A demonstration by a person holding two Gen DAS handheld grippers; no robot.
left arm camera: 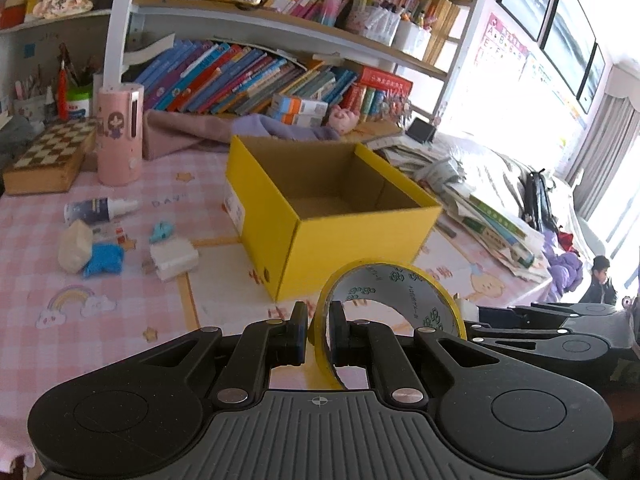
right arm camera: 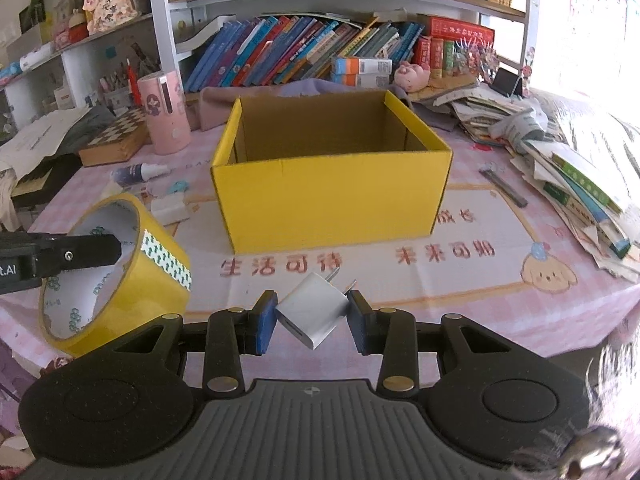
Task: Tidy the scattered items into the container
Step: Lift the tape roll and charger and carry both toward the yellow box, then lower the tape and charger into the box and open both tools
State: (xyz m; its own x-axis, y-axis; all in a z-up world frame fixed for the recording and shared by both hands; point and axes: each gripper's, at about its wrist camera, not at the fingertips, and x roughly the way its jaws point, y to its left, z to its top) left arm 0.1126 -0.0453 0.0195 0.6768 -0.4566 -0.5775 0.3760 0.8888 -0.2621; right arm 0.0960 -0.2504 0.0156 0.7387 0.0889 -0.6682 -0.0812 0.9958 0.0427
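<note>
An open yellow cardboard box (left arm camera: 352,240) (right arm camera: 332,196) stands on the pink tablecloth, its inside bare. My left gripper (left arm camera: 319,334) is shut on the wall of a yellow tape roll (left arm camera: 400,288), held above the table in front of the box; the roll also shows in the right wrist view (right arm camera: 120,272). My right gripper (right arm camera: 313,316) is shut on a white plug charger (right arm camera: 314,310), prongs pointing toward the box. Left of the box lie a small spray bottle (left arm camera: 100,210), a beige lump (left arm camera: 74,248), a blue plush (left arm camera: 104,260), a white block (left arm camera: 174,258) and a teal clip (left arm camera: 160,232).
A pink cylinder (left arm camera: 119,132) and a chessboard case (left arm camera: 52,156) stand at the back left. Books fill the shelves (left arm camera: 248,76) behind. A pile of papers and books (right arm camera: 568,168) lies right of the box, with a dark pen (right arm camera: 504,186) beside it.
</note>
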